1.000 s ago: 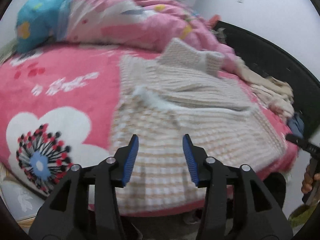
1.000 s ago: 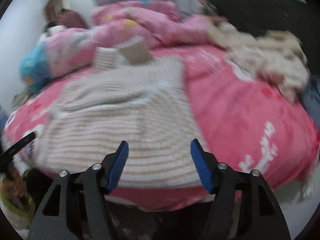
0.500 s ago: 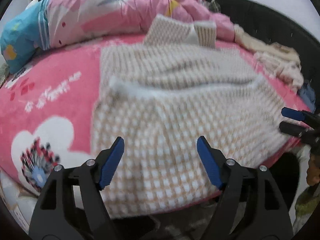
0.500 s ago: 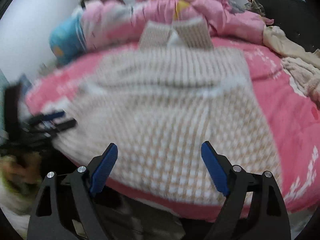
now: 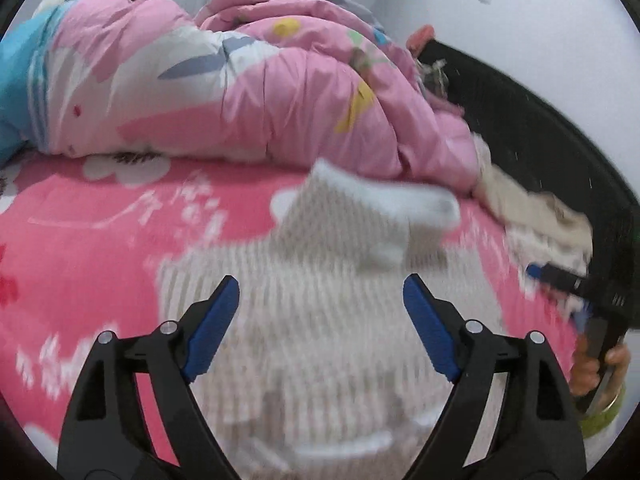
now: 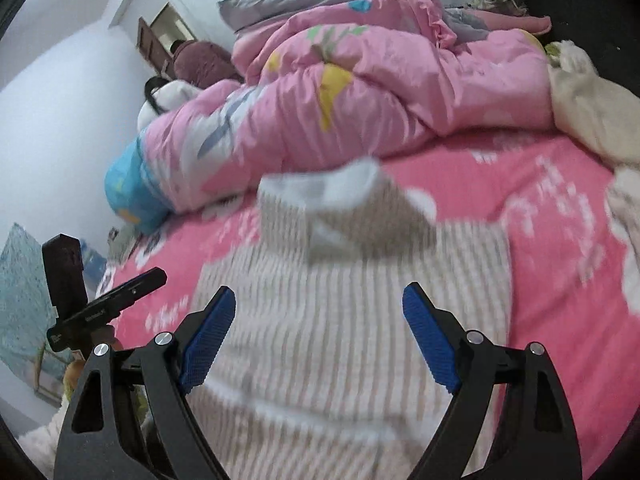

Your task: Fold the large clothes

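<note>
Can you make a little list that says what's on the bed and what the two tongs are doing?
garment: beige-and-white striped knit sweater, lying flat, blurred
surface: pink flowered bedsheet
behind the sweater: rumpled pink quilt
left tongs: open, above the sweater, holding nothing
right tongs: open, above the sweater, holding nothing
beside the sheet: cream-coloured clothes pile

Bare pink bed (image 5: pixel 88 240) lies open left of the striped sweater (image 5: pixel 320 320), while the heaped pink quilt (image 5: pixel 248 92) blocks the far side and cream clothes (image 5: pixel 536 216) crowd the right.
</note>
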`<act>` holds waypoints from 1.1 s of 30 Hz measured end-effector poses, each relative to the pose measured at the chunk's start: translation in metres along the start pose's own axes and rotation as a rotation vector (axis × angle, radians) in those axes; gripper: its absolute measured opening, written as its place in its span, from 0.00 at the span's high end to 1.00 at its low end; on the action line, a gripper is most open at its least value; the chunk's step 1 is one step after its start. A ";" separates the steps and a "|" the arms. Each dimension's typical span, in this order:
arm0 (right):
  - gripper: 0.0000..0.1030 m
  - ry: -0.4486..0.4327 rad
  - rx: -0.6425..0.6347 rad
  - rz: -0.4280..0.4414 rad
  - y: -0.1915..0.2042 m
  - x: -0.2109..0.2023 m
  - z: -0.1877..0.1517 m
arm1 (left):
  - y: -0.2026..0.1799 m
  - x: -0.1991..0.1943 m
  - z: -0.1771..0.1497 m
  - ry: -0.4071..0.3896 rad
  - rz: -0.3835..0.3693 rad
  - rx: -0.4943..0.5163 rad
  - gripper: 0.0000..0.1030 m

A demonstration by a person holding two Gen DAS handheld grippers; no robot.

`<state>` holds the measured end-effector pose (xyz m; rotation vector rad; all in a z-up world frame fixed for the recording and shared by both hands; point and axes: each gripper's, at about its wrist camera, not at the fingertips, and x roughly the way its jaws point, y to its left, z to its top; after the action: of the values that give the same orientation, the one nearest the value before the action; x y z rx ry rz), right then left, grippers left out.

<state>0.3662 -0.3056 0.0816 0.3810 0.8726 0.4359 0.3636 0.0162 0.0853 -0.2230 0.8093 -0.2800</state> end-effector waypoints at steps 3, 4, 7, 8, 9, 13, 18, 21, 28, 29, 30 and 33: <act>0.19 0.029 0.016 0.014 -0.008 0.035 0.044 | 0.001 0.043 0.048 0.011 -0.064 -0.068 0.22; 0.19 0.043 0.018 0.019 -0.011 0.045 0.055 | 0.002 0.054 0.057 0.023 -0.069 -0.084 0.22; 0.19 0.114 0.048 0.023 -0.019 0.087 0.081 | 0.008 0.100 0.075 0.097 -0.088 -0.166 0.22; 0.19 0.134 0.062 0.020 -0.023 0.100 0.086 | 0.011 0.114 0.078 0.118 -0.096 -0.195 0.22; 0.20 0.158 0.058 0.015 -0.024 0.111 0.089 | 0.015 0.130 0.079 0.146 -0.112 -0.226 0.22; 0.43 0.203 0.021 -0.042 -0.026 0.135 0.088 | 0.021 0.157 0.076 0.184 -0.117 -0.261 0.41; 0.79 0.181 -0.088 -0.044 -0.013 0.111 0.065 | 0.003 0.135 0.070 0.130 -0.123 -0.112 0.86; 0.83 0.193 -0.149 -0.042 -0.007 0.092 0.044 | -0.015 0.110 0.062 0.102 -0.129 0.025 0.97; 0.83 0.270 -0.278 -0.102 -0.002 0.066 -0.012 | -0.034 0.080 0.006 0.143 -0.137 0.198 1.00; 0.83 0.280 -0.295 -0.109 -0.001 0.062 -0.016 | -0.031 0.080 -0.004 0.156 -0.140 0.198 1.00; 0.83 0.294 -0.311 -0.106 0.001 0.059 -0.020 | -0.028 0.078 -0.010 0.164 -0.147 0.195 1.00; 0.83 0.314 -0.402 -0.133 0.013 0.047 -0.022 | -0.013 0.074 -0.029 0.179 -0.180 0.161 1.00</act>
<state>0.3723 -0.2668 0.0444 -0.1197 1.0793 0.5424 0.3884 -0.0226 0.0198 -0.1199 0.9406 -0.5381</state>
